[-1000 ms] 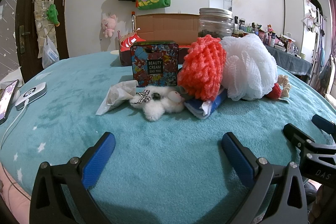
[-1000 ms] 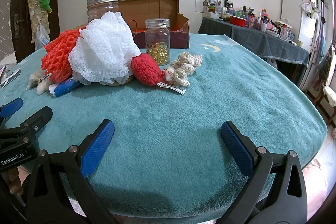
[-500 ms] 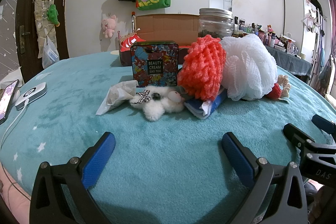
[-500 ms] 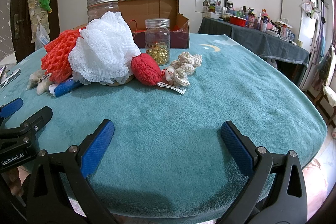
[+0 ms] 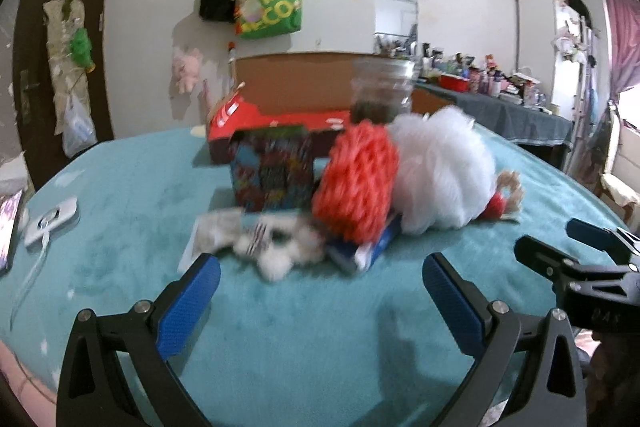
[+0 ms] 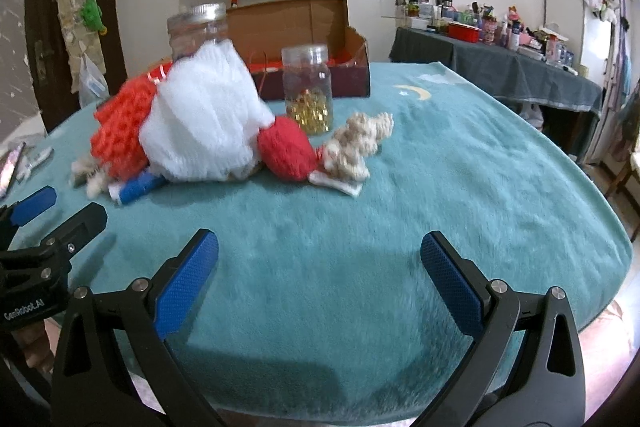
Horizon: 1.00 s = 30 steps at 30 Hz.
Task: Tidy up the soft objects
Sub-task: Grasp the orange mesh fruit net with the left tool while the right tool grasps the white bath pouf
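Two mesh bath poufs, one orange (image 6: pixel 120 135) and one white (image 6: pixel 200 123), lie pressed together mid-worktop (image 6: pixel 460 167). Just right of them sit one red knitted ball (image 6: pixel 286 153) and one cream crochet piece (image 6: pixel 356 143); a white fluffy plush (image 5: pixel 280 251) lies left. Behind stand two glass jars, large (image 6: pixel 198 31) and small (image 6: pixel 307 87), plus one cardboard box (image 6: pixel 300 27). The left gripper (image 5: pixel 320 279) and right gripper (image 6: pixel 320 255) both gape wide, holding nothing.
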### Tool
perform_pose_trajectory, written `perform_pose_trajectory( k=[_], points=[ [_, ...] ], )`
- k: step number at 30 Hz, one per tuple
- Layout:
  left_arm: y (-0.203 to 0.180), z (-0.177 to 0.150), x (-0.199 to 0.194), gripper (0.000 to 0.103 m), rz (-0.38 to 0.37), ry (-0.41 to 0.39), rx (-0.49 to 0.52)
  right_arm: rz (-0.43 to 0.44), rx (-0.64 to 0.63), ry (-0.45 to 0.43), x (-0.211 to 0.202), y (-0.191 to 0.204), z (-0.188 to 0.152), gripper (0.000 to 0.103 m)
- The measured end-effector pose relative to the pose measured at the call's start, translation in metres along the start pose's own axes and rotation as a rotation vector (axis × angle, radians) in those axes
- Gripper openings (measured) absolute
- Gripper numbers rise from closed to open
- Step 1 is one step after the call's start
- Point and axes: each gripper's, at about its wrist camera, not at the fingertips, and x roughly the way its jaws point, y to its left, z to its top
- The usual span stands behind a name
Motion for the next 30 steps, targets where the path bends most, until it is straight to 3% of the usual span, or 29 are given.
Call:
perform_pose_trajectory(
  k=[5,12,15,19,22,23,24,26,30],
  points=[
    [0.005,0.030,0.005,0.103,-0.055,0.001,0.001,0.068,0.000,-0.034,-0.004,-0.003,0.027,0.103],
    [0.012,0.062,0.025,0.102,-0.120,0.047,0.020,0.239,-0.022,-0.035,0.008,-0.001,0.074,0.103],
    [0.010,0.067,0.040,0.093,-0.136,0.091,0.035,0.331,-0.029,0.000,0.021,0.000,0.089,0.103],
    [0.009,0.064,0.052,0.081,-0.154,0.137,0.059,0.382,-0.086,0.054,0.044,0.010,0.103,0.102],
    [0.009,0.062,0.058,0.069,-0.198,0.163,0.065,0.422,-0.131,0.083,0.052,0.019,0.103,0.089],
    [0.009,0.061,0.059,0.064,-0.209,0.167,0.070,0.442,-0.143,0.102,0.056,0.023,0.103,0.082],
    [0.008,0.061,0.060,0.054,-0.231,0.175,0.075,0.456,-0.146,0.113,0.058,0.024,0.102,0.068],
    [0.005,0.058,0.059,0.053,-0.227,0.174,0.086,0.503,-0.142,0.130,0.060,0.025,0.100,0.048],
    [0.005,0.058,0.052,0.048,-0.233,0.164,0.086,0.527,-0.129,0.100,0.052,0.025,0.097,0.033]
  ],
)
